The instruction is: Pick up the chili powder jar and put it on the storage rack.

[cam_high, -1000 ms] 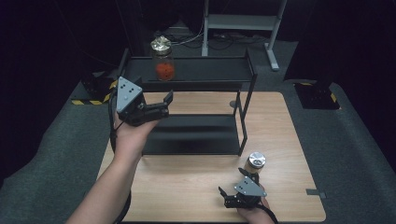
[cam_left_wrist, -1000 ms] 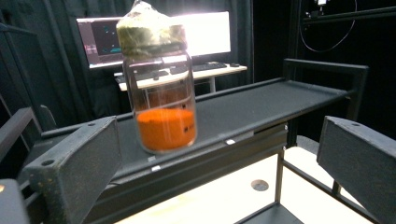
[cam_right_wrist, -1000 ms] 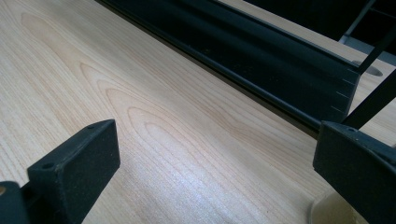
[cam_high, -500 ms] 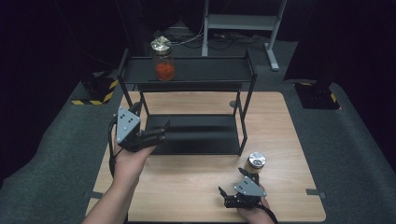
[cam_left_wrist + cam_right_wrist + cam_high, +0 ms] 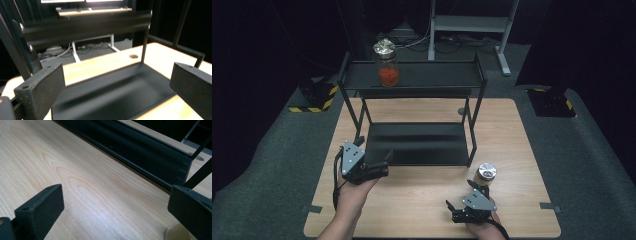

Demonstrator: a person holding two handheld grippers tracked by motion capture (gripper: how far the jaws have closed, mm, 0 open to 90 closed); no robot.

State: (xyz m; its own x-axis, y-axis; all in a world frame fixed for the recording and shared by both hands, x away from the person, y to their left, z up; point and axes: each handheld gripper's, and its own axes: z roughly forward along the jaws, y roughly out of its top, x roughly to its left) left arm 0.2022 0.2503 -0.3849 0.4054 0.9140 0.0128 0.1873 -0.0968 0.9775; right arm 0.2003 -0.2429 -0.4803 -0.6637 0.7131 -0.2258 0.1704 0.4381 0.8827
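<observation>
1. Sitting on the pale wood table (image 5: 422, 200), the left gripper (image 5: 379, 162) is near the low black metal shelf (image 5: 414, 145), by its front left corner. Its two flat black jaws are spread wide, and they hold nothing.
2. The right gripper (image 5: 451, 210) is low near the front edge of the table. Its jaws are wide apart too, with bare wood between them.
3. A small jar (image 5: 485, 175) with a shiny round metal lid stands on the table just beside the right gripper, apart from it.
4. The rack (image 5: 412, 75) is thin black metal with two flat shelves.
5. A glass jar (image 5: 386, 62) with orange stuff inside and a crinkly shiny top stands on the top shelf.
6. No words can be read on the jars.
</observation>
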